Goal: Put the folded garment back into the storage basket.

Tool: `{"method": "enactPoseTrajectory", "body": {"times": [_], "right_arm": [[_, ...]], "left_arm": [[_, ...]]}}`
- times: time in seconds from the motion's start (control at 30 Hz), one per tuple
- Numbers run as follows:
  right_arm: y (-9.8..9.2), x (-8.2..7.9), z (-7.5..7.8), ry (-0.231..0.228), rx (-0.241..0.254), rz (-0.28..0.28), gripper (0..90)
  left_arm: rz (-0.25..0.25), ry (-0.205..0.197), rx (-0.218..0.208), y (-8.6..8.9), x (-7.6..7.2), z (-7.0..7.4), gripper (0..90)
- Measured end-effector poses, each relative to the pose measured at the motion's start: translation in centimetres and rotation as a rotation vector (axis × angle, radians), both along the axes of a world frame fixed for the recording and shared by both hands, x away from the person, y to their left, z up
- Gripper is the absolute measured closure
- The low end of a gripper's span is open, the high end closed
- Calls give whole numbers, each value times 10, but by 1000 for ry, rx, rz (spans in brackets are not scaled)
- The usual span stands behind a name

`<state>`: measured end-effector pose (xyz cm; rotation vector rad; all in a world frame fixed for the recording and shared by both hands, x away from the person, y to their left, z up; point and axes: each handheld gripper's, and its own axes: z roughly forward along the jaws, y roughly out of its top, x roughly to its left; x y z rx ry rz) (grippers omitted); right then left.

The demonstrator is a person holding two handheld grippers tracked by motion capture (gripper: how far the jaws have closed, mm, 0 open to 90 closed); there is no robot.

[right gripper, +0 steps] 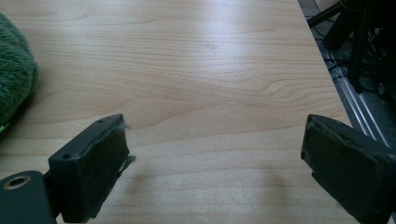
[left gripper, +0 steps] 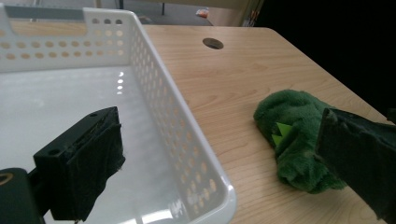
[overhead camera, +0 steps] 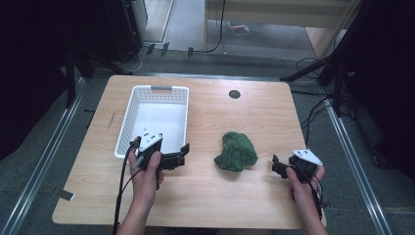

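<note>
From above, the green plush toy point(overhead camera: 236, 151) sits mid-table between the left gripper point(overhead camera: 180, 157) and right gripper point(overhead camera: 277, 165), beside the white basket point(overhead camera: 182, 105). Left gripper view: jaws spread wide and holding nothing, straddling the basket wall, toy soft, rumpled, with a lime-green tag; better to swing clear of the rim first. Right gripper view: jaws gaping over bare table point(right gripper: 210, 70), the fuzzy toy at the left edge, so close in low and squeeze the bulk.

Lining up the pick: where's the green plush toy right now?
In the high view the green plush toy lies on the table right of centre, between both grippers, apart from the white basket.
</note>
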<state>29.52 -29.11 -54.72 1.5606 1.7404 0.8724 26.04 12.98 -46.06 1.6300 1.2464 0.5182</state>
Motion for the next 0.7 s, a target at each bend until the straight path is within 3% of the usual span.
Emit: {"method": "enactPoseTrajectory", "body": {"times": [0.7], "right_arm": [[0, 0, 0, -2, -4, -5, 76]], "left_arm": [[-98, 35, 18, -56, 11, -6, 19]]}}
